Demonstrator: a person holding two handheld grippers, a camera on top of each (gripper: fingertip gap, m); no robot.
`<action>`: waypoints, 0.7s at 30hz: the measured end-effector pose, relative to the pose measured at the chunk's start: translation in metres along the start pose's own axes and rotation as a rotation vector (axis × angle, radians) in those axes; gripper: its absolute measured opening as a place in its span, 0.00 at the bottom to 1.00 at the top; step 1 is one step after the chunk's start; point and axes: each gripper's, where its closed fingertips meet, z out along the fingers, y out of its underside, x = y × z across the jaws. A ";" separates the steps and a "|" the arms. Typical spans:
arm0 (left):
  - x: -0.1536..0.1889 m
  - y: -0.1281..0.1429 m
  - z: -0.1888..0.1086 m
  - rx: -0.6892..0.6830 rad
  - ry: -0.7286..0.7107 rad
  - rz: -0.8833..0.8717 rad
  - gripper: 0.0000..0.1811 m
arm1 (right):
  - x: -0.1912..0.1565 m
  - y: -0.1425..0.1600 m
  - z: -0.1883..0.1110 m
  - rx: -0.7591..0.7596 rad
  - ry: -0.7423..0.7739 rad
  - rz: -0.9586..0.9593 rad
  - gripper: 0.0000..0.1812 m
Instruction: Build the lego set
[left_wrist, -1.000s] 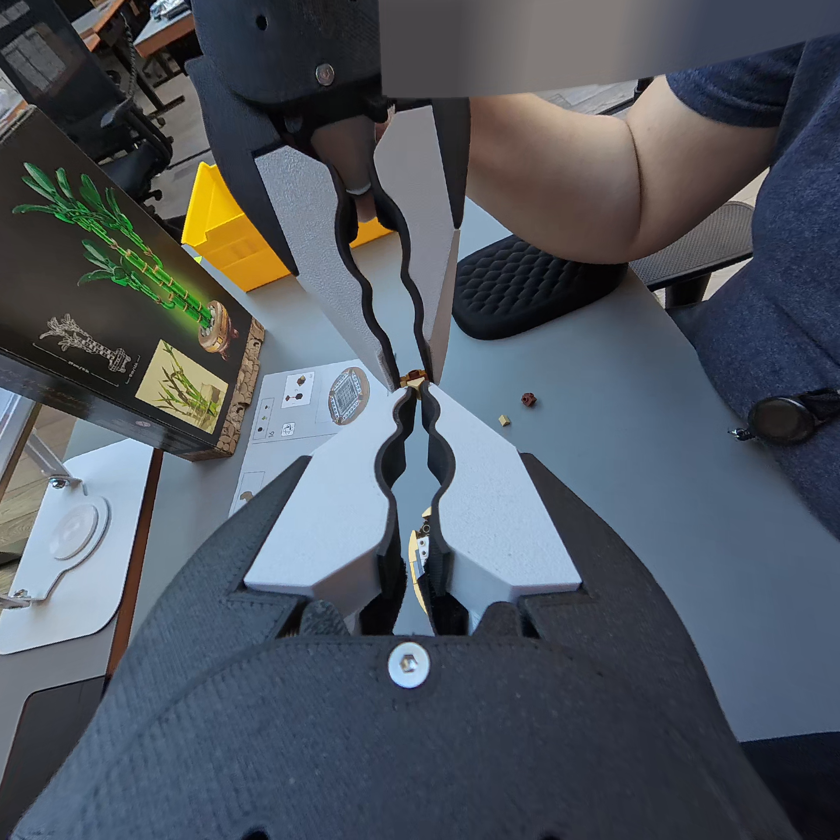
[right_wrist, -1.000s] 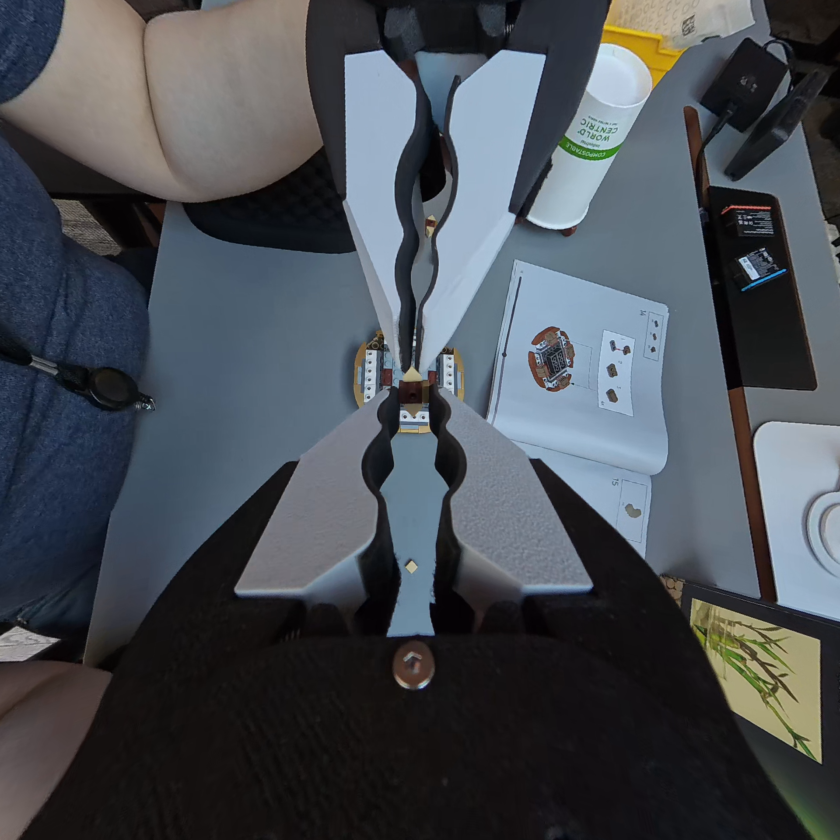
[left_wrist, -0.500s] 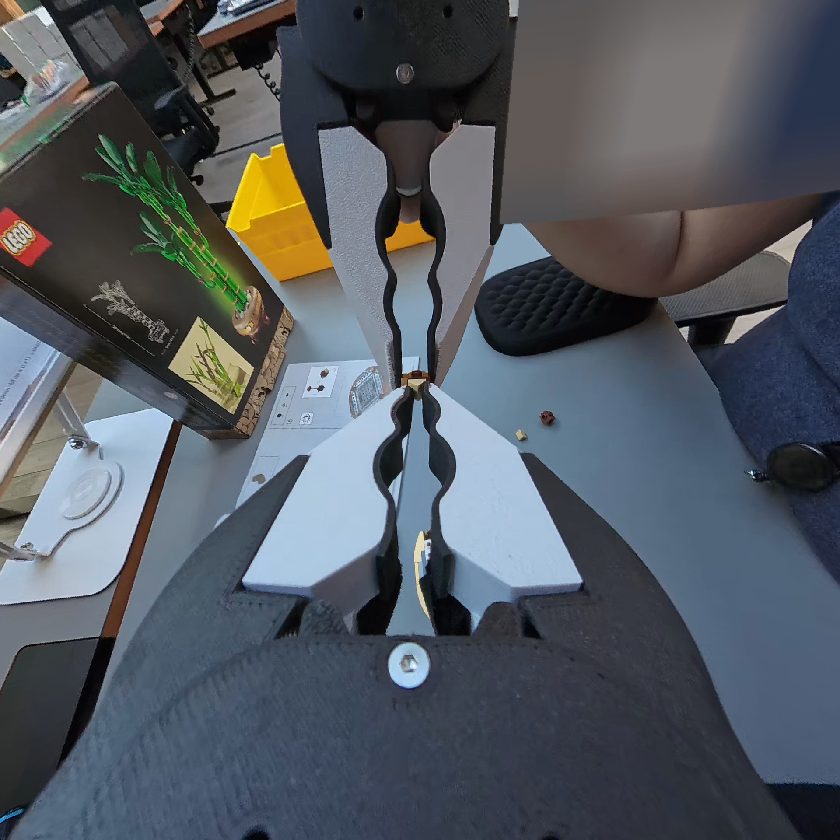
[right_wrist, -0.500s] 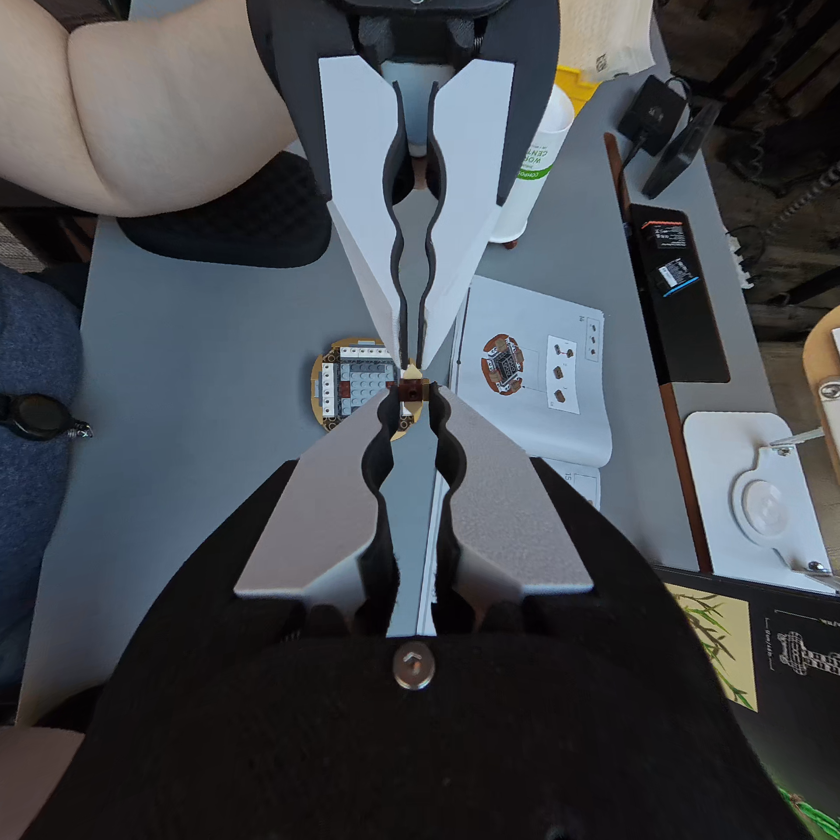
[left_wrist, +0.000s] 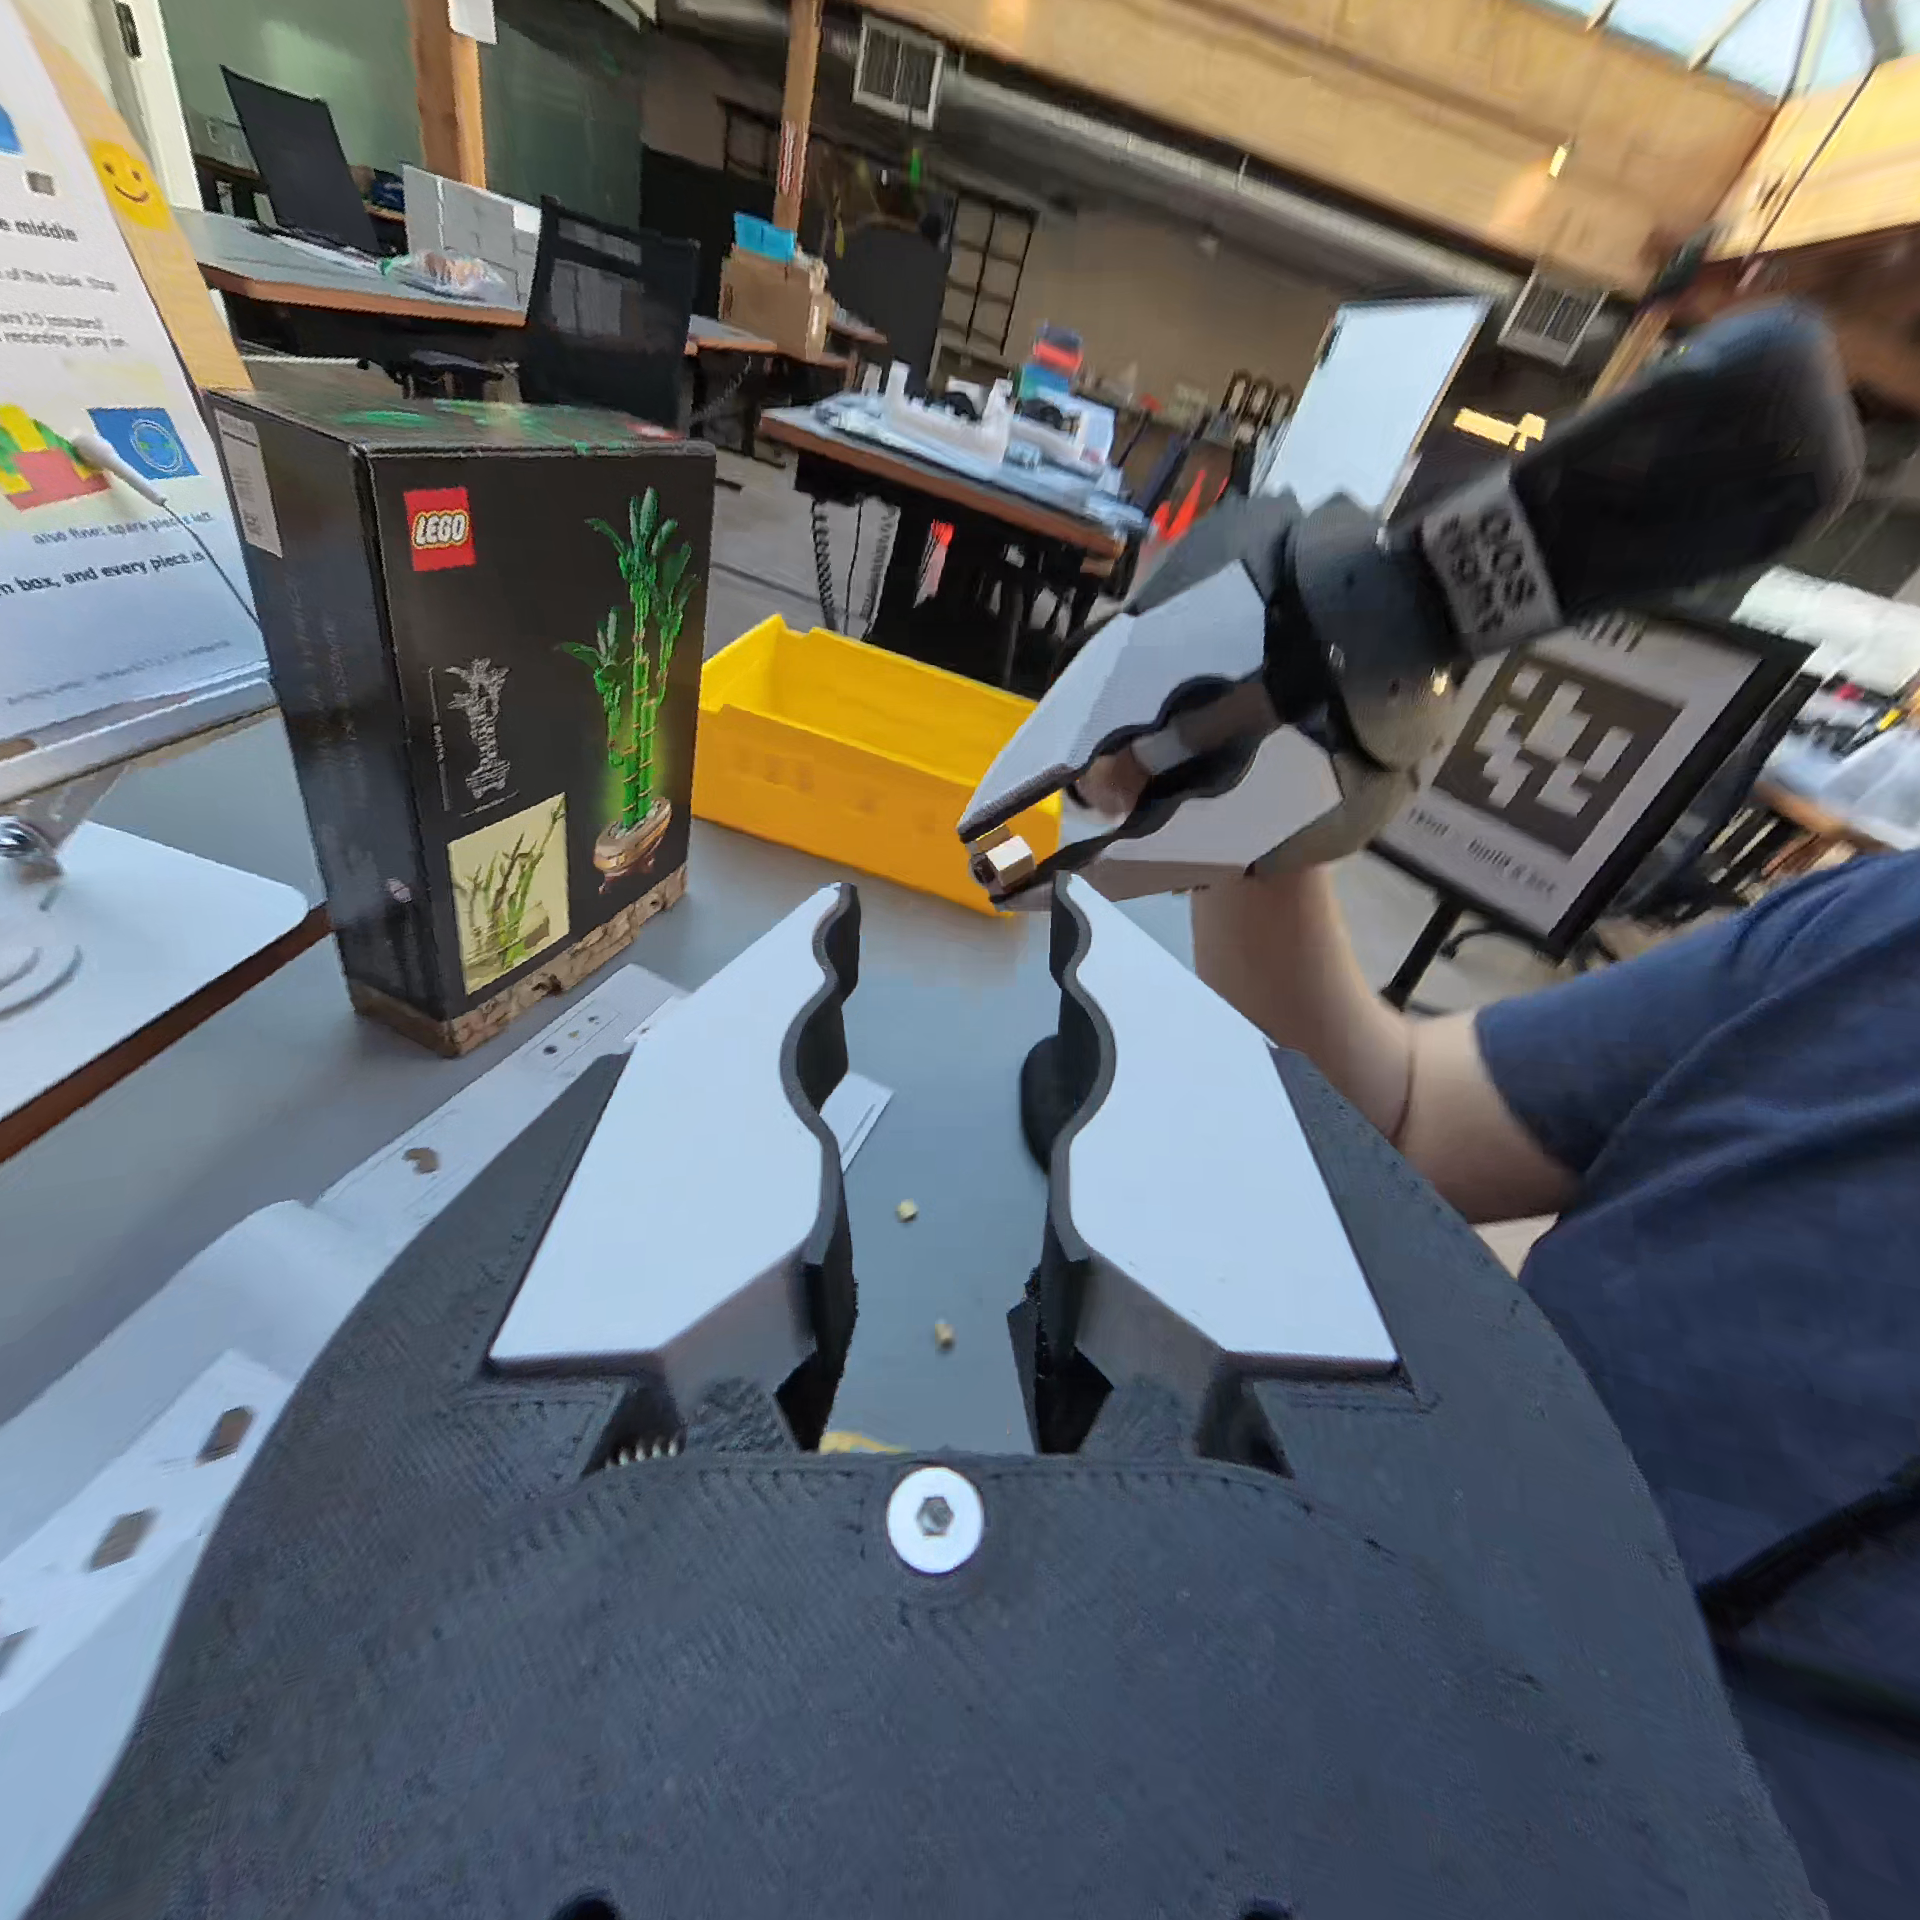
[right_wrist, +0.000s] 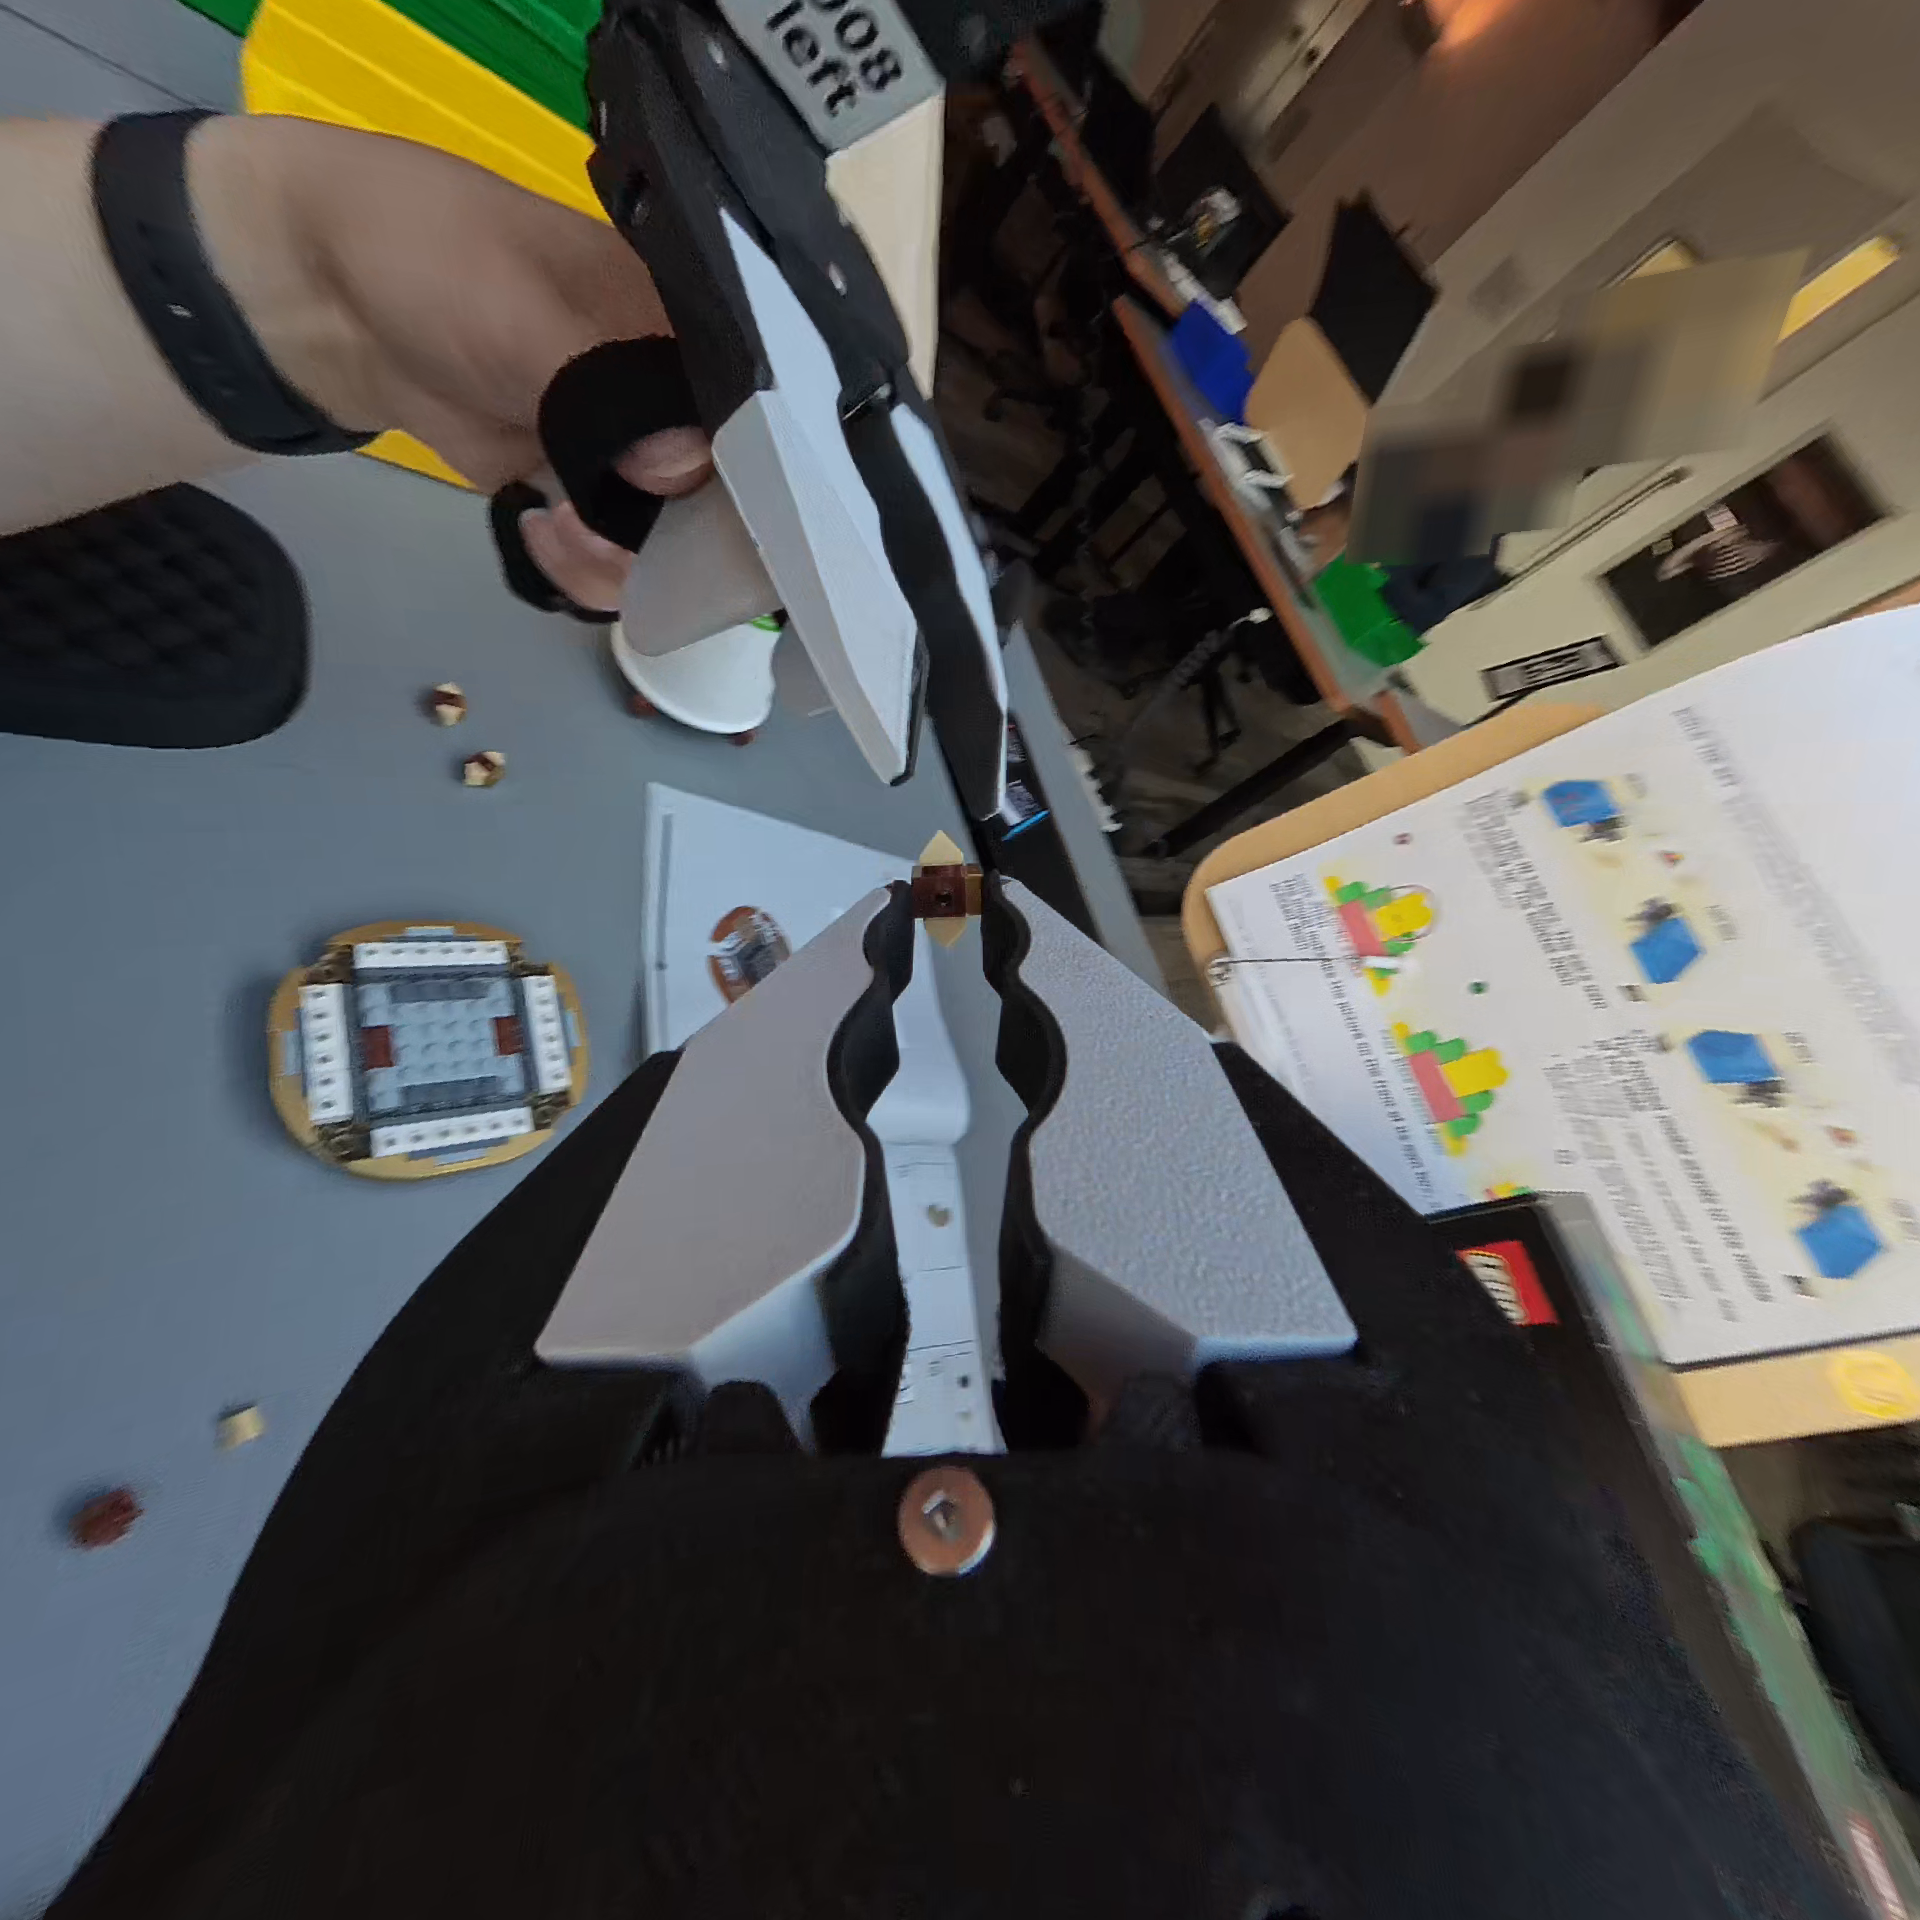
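Grey desk (right_wrist: 156, 883) in an open workshop. Far left in the right wrist view: round tan lego base (right_wrist: 426, 1049) lying flat, with loose small bricks (right_wrist: 478, 769) scattered around it. Instruction booklet (right_wrist: 748, 894) beside the base. Left gripper (left_wrist: 951, 904) empty, fingers spread wide, raised above the desk. Right gripper (right_wrist: 940, 899) clamped narrow on a small brown-and-tan brick assembly (right_wrist: 943, 902), held in the air at the fingertips. Black set box (left_wrist: 488, 707) upright, with a yellow bin (left_wrist: 852, 748) to its right.
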 end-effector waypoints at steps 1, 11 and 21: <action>0.000 -0.008 -0.001 0.051 0.019 -0.070 0.20 | 0.006 -0.006 -0.003 0.019 0.060 -0.046 0.07; 0.008 -0.022 0.003 0.133 0.006 -0.137 0.17 | 0.021 -0.011 -0.003 -0.036 0.275 -0.259 0.07; 0.000 -0.014 0.010 0.081 -0.099 -0.040 0.16 | 0.023 -0.014 0.001 -0.046 0.343 -0.340 0.07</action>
